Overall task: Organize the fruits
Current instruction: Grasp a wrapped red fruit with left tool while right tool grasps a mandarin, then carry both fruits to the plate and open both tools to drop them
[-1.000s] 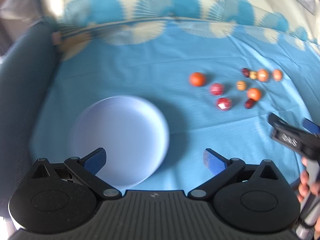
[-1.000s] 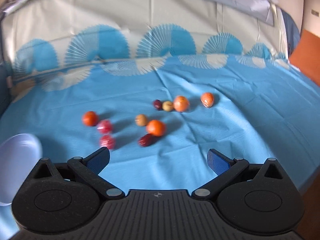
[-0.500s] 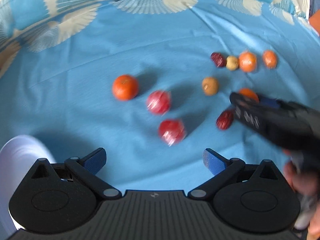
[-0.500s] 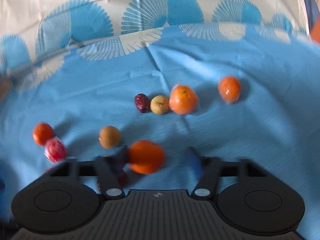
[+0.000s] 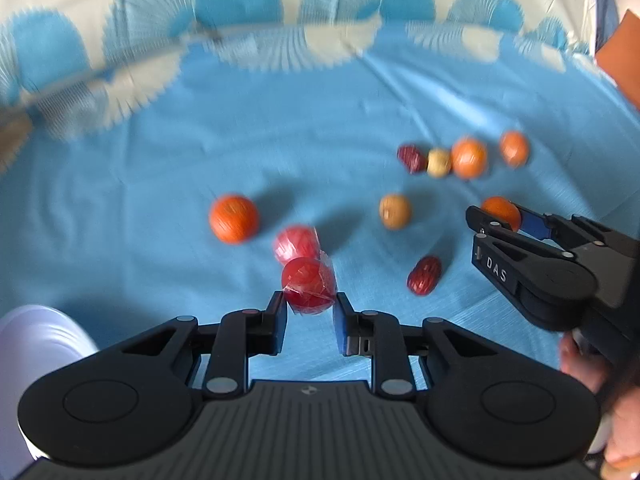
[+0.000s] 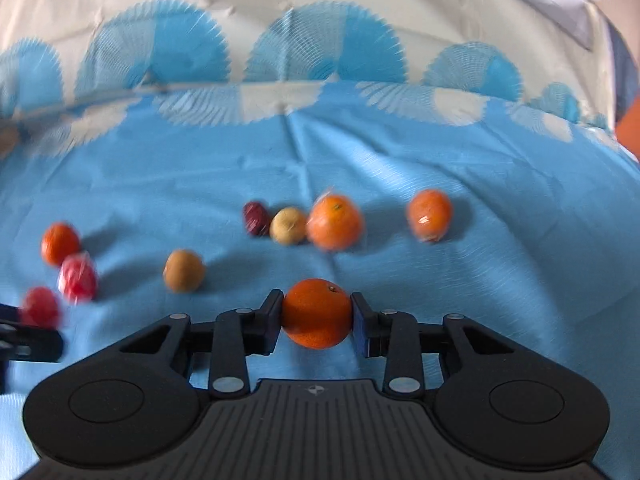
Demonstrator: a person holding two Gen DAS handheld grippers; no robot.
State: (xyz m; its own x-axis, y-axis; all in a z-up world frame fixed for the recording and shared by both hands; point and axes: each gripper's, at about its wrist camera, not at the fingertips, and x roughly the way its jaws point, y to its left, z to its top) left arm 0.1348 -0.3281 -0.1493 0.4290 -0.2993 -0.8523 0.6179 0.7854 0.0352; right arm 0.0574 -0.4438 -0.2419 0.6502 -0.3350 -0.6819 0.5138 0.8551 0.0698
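Note:
My left gripper (image 5: 310, 300) is shut on a red plastic-wrapped fruit (image 5: 308, 280) on the blue cloth, with a second red wrapped fruit (image 5: 296, 242) just behind it. An orange (image 6: 317, 314) sits between the pads of my right gripper (image 6: 317, 311), whose jaws are closing and touch it on both sides. The left wrist view shows that right gripper (image 5: 500, 220) at the right, around the same orange (image 5: 500, 210). Loose on the cloth lie several more oranges (image 5: 232, 218), two tan fruits (image 5: 395, 211) and two dark red dates (image 5: 425, 275).
A white bowl (image 5: 36, 344) shows at the lower left edge of the left wrist view. A person's hand (image 5: 580, 360) holds the right gripper's handle. The blue cloth (image 6: 400, 152) rises into a patterned white-and-blue backdrop behind the fruits.
Both grippers came forward and down from open over the cloth. The left jaws shut on the near red fruit; the right jaws closed around an orange. The bowl slid to the left edge.

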